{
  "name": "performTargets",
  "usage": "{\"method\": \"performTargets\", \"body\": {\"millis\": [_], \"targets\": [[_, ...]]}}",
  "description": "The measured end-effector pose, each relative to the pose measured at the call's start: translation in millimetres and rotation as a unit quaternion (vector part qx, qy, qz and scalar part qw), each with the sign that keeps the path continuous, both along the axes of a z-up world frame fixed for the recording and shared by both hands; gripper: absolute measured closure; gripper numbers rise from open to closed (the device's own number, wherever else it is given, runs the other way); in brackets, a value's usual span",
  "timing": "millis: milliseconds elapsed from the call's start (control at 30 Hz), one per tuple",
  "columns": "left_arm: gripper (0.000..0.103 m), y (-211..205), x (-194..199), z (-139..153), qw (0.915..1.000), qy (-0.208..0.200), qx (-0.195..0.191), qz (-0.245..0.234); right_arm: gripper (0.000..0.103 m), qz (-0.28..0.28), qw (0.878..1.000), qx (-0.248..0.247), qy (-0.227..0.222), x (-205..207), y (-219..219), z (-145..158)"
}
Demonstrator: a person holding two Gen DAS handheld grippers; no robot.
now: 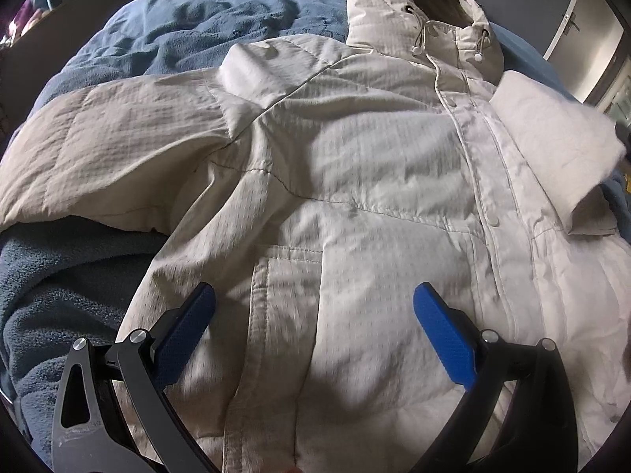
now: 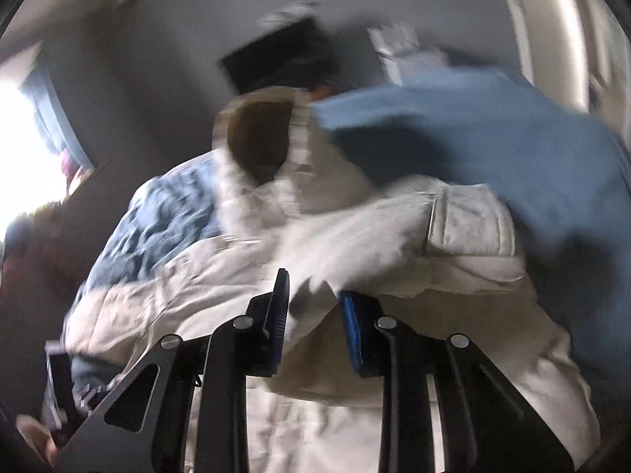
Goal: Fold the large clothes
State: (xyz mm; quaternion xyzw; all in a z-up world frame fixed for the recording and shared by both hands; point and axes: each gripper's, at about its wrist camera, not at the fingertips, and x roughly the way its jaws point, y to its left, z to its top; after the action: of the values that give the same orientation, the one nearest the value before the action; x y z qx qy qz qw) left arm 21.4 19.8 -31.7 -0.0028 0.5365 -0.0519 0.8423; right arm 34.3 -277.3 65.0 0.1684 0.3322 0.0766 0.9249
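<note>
A rumpled blue fleece blanket (image 1: 165, 35) covers the bed and carries everything here. Directly on it lies a white hooded puffer jacket (image 1: 355, 165), front up, spread ahead of and beneath the left gripper (image 1: 314, 307), hood farthest away, one sleeve stretched out to the gripper's left.

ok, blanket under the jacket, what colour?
Blue blanket, plain and fleecy, under the off-white jacket. Clearest in the left wrist view.

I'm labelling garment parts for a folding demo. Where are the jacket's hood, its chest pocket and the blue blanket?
hood (image 1: 378, 4), left wrist view, on its pale outer side.
chest pocket (image 1: 292, 295), left wrist view, mid panel.
blue blanket (image 1: 177, 35), left wrist view, rumpled top.
</note>
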Motion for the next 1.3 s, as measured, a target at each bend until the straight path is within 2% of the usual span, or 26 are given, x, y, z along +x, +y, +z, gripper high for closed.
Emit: {"method": "performTargets", "body": {"millis": [100, 233, 400, 500, 567, 633, 667, 700, 733, 767, 800, 967, 1033, 1067, 1167, 1233, 1300], "targets": [[0.006, 1.1, -1.0, 0.9, 1.0000, -0.003, -0.006, 0.000, 0.080, 0.067, 0.997, -0.031, -0.020, 1.5, 45.7, 11.5], [0.007, 5.1, -4.4, 7.1, 0.9995, -0.020, -0.023, 0.004, 0.080, 0.127, 0.991, -0.033, -0.009, 0.9, 83.7, 6.0], [0.007, 23.6, -10.3, 27.5, 0.9949, -0.073, -0.054, 0.044, 0.080, 0.199, 0.979, -0.031, 0.037, 2.8, 121.9, -20.1], [0.007, 41.1, -14.4, 41.5, 0.9883, -0.107, -0.071, 0.082, 0.080, 0.208, 0.976, -0.019, 0.062, 7.8, 125.3, -32.1], [0.007, 48.0, -14.6, 44.6, 0.9855, -0.113, -0.085, 0.094, 0.080, 0.204, 0.976, -0.011, 0.070, 5.1, 115.8, -35.5], [0.009, 48.2, -12.8, 43.5, 0.9861, -0.106, -0.085, 0.096, 0.079, 0.193, 0.978, -0.006, 0.077, 6.5, 106.2, -37.1], [0.010, 47.6, -10.2, 42.9, 0.9869, -0.102, -0.084, 0.093, 0.077, 0.188, 0.979, -0.007, 0.077, 3.2, 100.5, -36.8], [0.014, 45.0, -8.2, 42.0, 0.9883, -0.094, -0.085, 0.086, 0.069, 0.182, 0.980, -0.013, 0.078, 1.6, 94.8, -35.6], [0.017, 43.9, -8.2, 42.0, 0.9893, -0.088, -0.084, 0.080, 0.063, 0.171, 0.981, -0.028, 0.083, 1.5, 86.9, -33.9], [0.018, 40.5, -4.2, 42.5, 0.9909, -0.079, -0.082, 0.072, 0.052, 0.161, 0.983, -0.039, 0.084, -3.9, 79.7, -32.5], [0.019, 37.3, 0.1, 44.4, 0.9922, -0.072, -0.078, 0.065, 0.047, 0.150, 0.984, -0.050, 0.083, -6.1, 69.9, -30.8], [0.019, -0.3, 25.9, 67.3, 0.9963, -0.069, -0.051, 0.010, 0.039, 0.081, 0.984, -0.133, 0.083, -7.9, 32.3, -30.5], [0.017, -20.6, 34.9, 70.6, 0.9963, -0.074, -0.041, -0.015, 0.032, 0.046, 0.982, -0.160, 0.088, -3.4, 18.3, -35.5], [0.017, -34.5, 38.5, 67.7, 0.9962, -0.076, -0.031, -0.029, 0.031, 0.027, 0.980, -0.172, 0.092, -0.5, 11.2, -39.0], [0.014, -64.6, 41.6, 47.4, 0.9948, -0.081, -0.005, -0.062, 0.028, 0.006, 0.979, -0.168, 0.112, 6.5, -6.9, -55.3], [0.014, -75.7, 42.5, 26.7, 0.9952, -0.066, 0.015, -0.072, 0.028, -0.005, 0.976, -0.169, 0.139, 11.8, -15.7, -71.9], [0.013, -79.2, 43.4, 1.7, 0.9959, -0.038, 0.018, -0.081, 0.024, -0.004, 0.973, -0.165, 0.164, 16.4, -21.1, -90.5]]}}
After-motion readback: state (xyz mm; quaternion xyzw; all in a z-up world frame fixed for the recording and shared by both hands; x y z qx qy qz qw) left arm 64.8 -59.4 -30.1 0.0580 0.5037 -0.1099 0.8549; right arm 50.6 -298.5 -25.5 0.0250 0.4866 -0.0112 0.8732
